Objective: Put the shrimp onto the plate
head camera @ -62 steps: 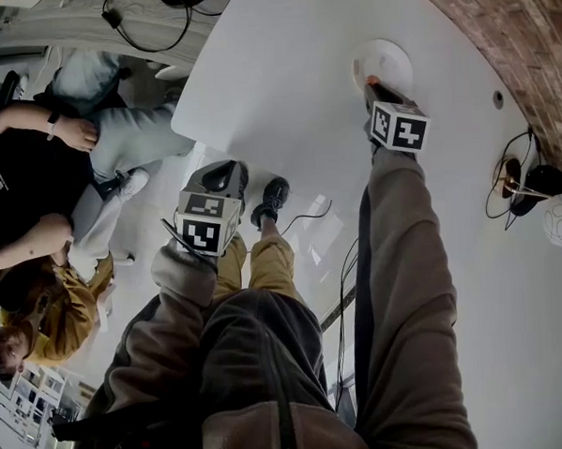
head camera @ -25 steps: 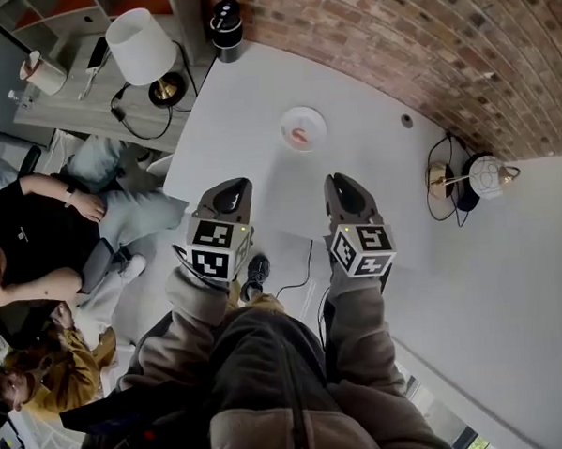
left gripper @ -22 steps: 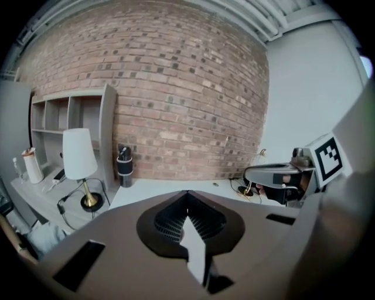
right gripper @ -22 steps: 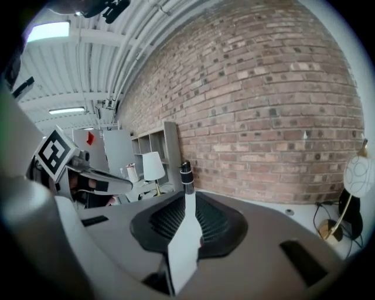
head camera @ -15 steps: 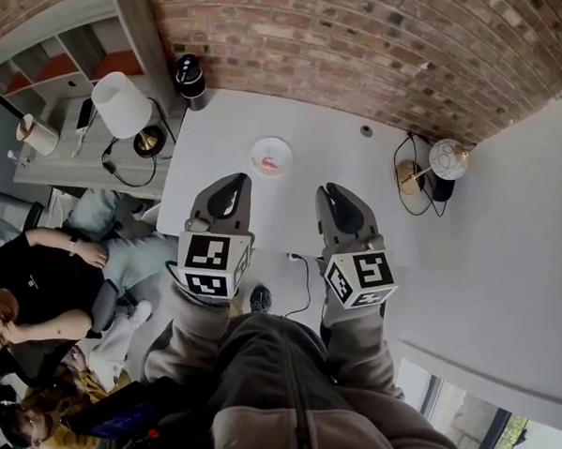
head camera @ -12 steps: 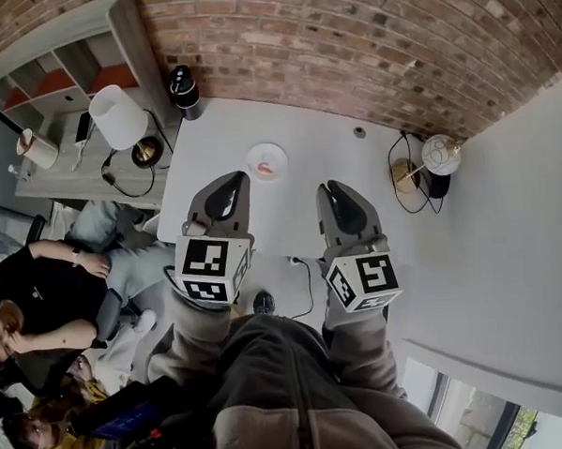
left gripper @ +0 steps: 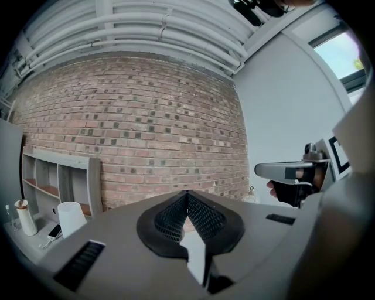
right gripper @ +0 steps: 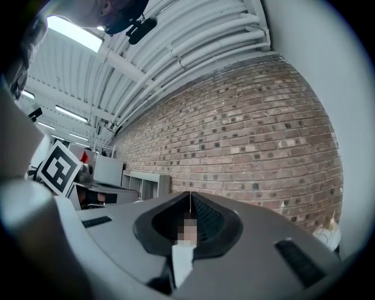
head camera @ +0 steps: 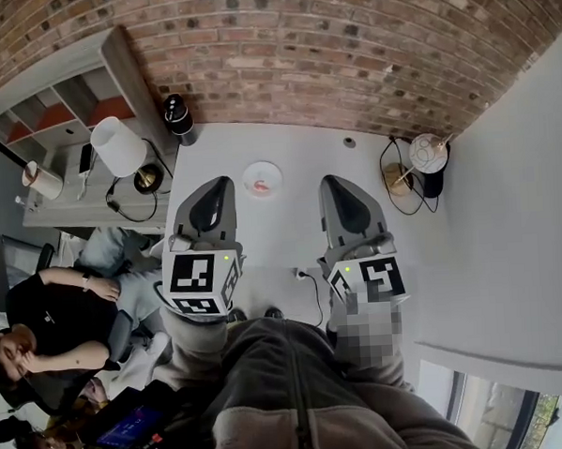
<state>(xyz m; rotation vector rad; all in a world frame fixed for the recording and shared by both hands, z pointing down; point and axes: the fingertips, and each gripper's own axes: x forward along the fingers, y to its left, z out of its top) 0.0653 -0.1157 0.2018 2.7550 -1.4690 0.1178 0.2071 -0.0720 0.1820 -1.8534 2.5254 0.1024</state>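
One pink shrimp (head camera: pixel 261 184) lies on the small white plate (head camera: pixel 262 176), which stands on the white table (head camera: pixel 301 152) not far from the brick wall (head camera: pixel 300 49). Left gripper (head camera: pixel 220 183) and right gripper (head camera: pixel 331 181) are held side by side on the person's side of the plate and apart from it. Each has its jaws pressed together on nothing and points toward the wall. White-shaded lamp (head camera: pixel 119 146) stands on a grey surface left of the table, and a globe lamp (head camera: pixel 428 152) stands at the table's right end.

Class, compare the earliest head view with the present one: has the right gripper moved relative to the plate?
Yes. The right gripper, then at the plate, now sits back from it, nearer the person.
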